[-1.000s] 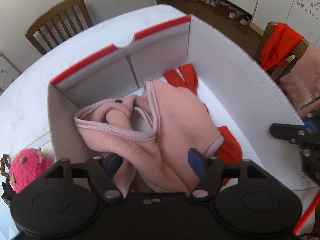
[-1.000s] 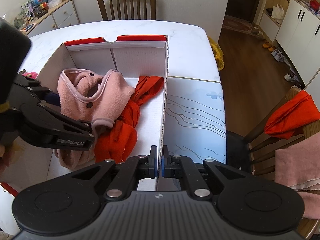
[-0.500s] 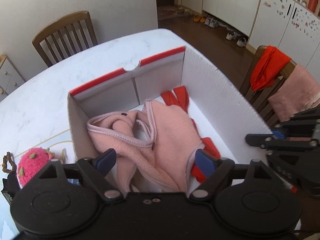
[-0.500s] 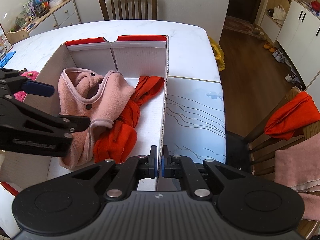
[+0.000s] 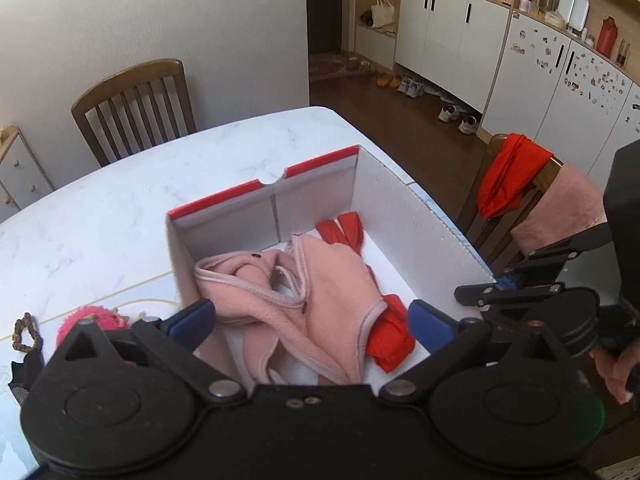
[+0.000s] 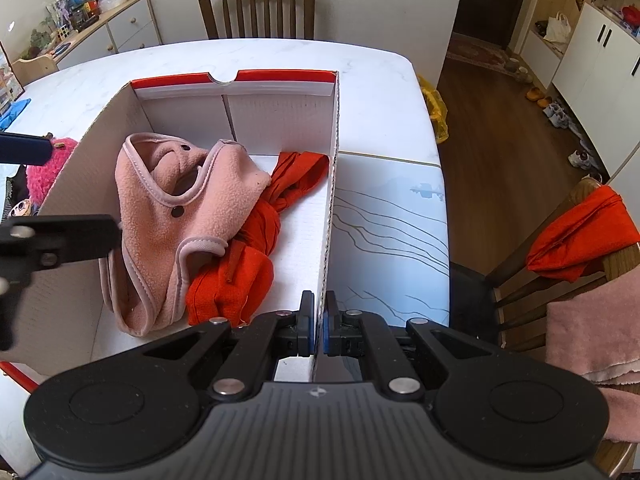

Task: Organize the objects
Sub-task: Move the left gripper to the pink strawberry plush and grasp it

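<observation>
Even, soft daylight in both views; source perhaps a window behind the cameras, not visible. Mild sheen on the white counter (image 6: 384, 92). Soft shadows inside the box (image 5: 404, 216). Strong fisheye bending at edges; corners vignetted dark. Focus mostly sharp, slight smear toward the rims.

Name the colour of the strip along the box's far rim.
Red strip, on the white box; clearest in the right wrist view.
</observation>
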{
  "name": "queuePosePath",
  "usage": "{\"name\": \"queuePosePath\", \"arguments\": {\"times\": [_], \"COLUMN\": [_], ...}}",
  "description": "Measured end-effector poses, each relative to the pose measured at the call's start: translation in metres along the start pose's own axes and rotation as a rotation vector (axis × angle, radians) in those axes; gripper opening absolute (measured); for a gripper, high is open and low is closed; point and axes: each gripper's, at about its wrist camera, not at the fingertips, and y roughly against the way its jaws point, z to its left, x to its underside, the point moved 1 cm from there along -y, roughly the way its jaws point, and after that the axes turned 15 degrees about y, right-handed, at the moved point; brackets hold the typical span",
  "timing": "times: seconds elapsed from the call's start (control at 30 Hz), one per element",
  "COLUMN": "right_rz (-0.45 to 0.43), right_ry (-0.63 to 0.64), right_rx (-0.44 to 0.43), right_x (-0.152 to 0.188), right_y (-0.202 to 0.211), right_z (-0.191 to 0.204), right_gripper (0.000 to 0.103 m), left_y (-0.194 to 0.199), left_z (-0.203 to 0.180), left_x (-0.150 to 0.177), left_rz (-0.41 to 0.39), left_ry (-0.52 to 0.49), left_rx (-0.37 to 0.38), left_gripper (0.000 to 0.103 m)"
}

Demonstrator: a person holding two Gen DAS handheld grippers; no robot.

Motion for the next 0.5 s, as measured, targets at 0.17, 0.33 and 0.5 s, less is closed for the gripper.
{"name": "queuePosePath", "arguments": {"times": [0.17,0.33,0.5], "right_rz": [0.001,0.004,0.014], "right_ry": [-0.024,-0.033,-0.041], "right_rx": [-0.008,0.003,0.016], "right_x": [0.0,0.0,-0.002], "right_y": [0.0,-0.001,-0.003], "right_z": [-0.002,0.0,0.001], "right_gripper": [0.003,0.003,0.003], "left_y": [0.009,0.024,0.037], "left_z": [0.015,0.034,0.054], "left_x": [0.001,0.002,0.003], "left_rz": [-0.009,-0.045,-0.103], "left_ry": [0.028,0.054,0.057], "left_rx": [0.023,0.021,-0.031], "left_gripper": [0.102,0.102,0.102]}}
